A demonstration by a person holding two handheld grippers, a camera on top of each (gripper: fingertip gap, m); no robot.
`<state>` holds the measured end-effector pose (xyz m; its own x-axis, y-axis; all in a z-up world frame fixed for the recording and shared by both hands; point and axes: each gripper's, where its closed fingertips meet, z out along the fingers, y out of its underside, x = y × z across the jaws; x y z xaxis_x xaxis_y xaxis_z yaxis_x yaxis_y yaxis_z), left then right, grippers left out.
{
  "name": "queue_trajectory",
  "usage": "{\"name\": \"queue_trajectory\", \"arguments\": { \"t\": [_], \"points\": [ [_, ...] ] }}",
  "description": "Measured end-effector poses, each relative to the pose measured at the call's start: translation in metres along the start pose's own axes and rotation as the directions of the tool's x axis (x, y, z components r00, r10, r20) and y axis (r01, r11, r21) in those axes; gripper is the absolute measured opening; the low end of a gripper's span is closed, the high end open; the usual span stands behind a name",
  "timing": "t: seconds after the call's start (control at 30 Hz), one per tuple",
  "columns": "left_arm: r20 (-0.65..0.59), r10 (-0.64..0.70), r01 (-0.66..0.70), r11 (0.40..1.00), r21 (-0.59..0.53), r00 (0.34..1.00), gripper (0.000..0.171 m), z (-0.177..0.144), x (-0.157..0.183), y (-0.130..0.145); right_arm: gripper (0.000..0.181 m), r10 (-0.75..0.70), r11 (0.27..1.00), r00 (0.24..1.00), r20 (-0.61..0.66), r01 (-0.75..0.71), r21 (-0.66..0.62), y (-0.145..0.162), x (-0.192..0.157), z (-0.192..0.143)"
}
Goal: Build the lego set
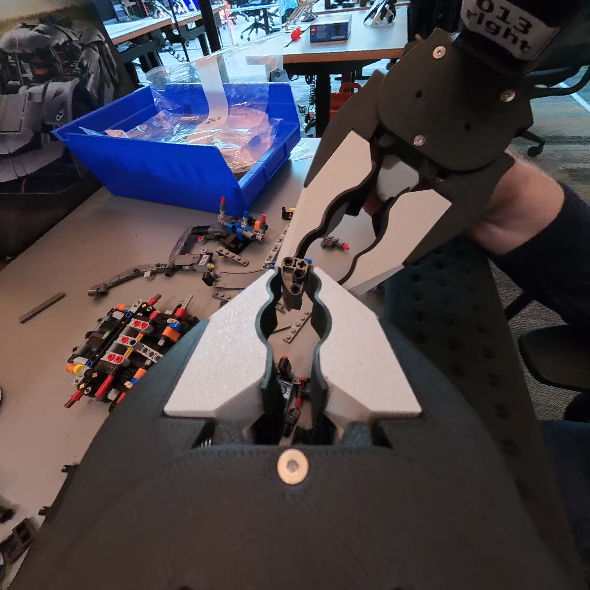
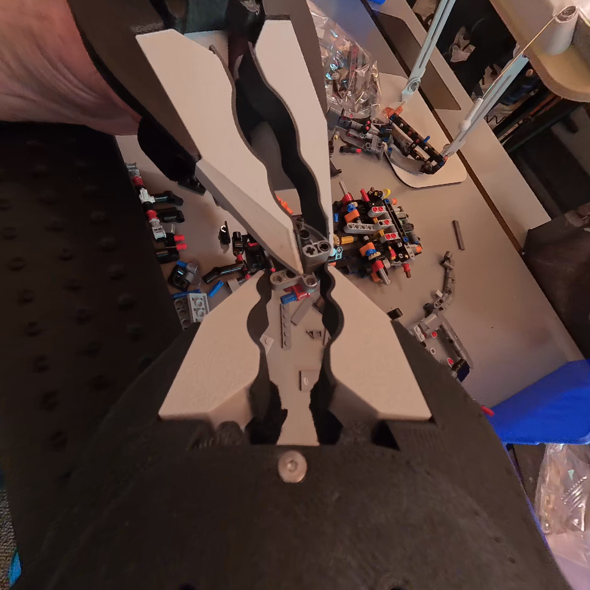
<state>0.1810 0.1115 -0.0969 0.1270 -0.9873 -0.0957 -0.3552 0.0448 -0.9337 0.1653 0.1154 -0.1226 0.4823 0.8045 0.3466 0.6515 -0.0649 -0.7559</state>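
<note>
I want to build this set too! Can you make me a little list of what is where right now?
left tongs: shut on a dark grey Technic connector piece, held above the table
right tongs: open, tips right at the held piece
big built block: on the grey table, many colours
blue bin: holds clear plastic bags
loose parts: scattered on the table

I see a blue bin (image 1: 178,166) at the far side of the grey table (image 1: 105,230), with clear plastic bags (image 1: 204,124) in it. Behind it are more desks (image 1: 344,48), one carrying a blue box (image 1: 330,32), and office chairs (image 1: 255,22).
</note>
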Motion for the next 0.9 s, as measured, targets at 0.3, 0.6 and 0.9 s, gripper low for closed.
{"name": "queue_trajectory", "arguments": {
  "t": [0.3,0.6,0.9],
  "points": [
    [0.061,0.043,-0.042,0.999,-0.024,0.997,0.013,0.001,-0.003,0.001,0.027,-0.045,0.999,0.998,-0.048,0.044,-0.022,0.003,0.004,0.003],
    [-0.019,-0.07,0.071,0.996,0.052,0.997,0.013,-0.005,0.0,-0.008,0.028,0.022,0.998,1.0,0.02,-0.023,0.061,-0.002,0.0,0.0],
    [-0.009,0.026,-0.025,0.993,0.113,1.0,0.012,-0.01,0.006,-0.021,0.029,0.186,0.945,0.959,0.213,-0.234,0.228,-0.024,-0.003,-0.018]
  ]
}}
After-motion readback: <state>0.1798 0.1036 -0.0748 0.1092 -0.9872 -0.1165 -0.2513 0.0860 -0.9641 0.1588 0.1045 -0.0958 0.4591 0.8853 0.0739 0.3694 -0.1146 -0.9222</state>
